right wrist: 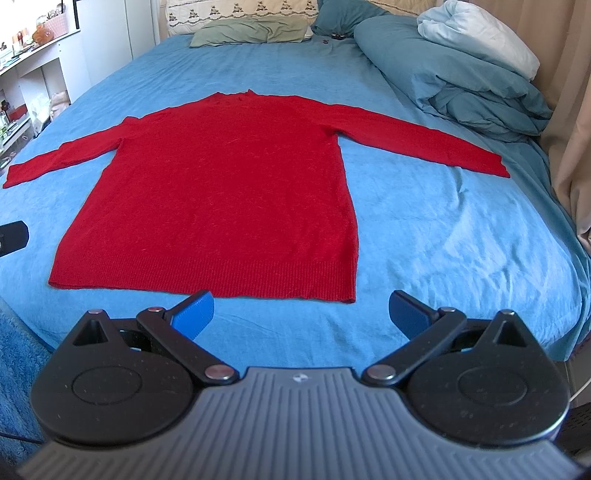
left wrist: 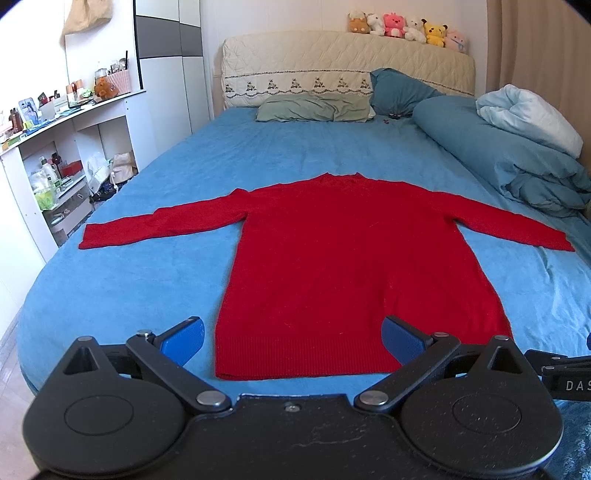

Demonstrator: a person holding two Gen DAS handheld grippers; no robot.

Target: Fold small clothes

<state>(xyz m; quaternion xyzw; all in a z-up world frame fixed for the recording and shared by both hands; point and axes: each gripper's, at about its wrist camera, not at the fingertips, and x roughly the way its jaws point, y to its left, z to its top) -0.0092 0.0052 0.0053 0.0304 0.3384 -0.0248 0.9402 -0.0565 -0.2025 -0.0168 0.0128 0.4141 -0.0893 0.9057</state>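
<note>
A red long-sleeved sweater [left wrist: 343, 258] lies flat on the blue bed [left wrist: 155, 280], hem toward me, both sleeves spread out sideways. My left gripper [left wrist: 293, 341] is open, hovering over the hem's left half, nothing between its blue pads. In the right wrist view the same sweater [right wrist: 221, 192] fills the middle. My right gripper [right wrist: 301, 314] is open too, just short of the hem's right corner, over bare sheet. The edge of the right gripper shows at the far right of the left wrist view, the left one's at the far left of the right wrist view.
Pillows [left wrist: 314, 107] and a bunched teal duvet [left wrist: 517, 155] sit at the head and right side of the bed. Plush toys [left wrist: 406, 27] line the headboard. White shelves [left wrist: 55, 166] full of clutter stand left of the bed. A curtain [right wrist: 569, 110] hangs at the right.
</note>
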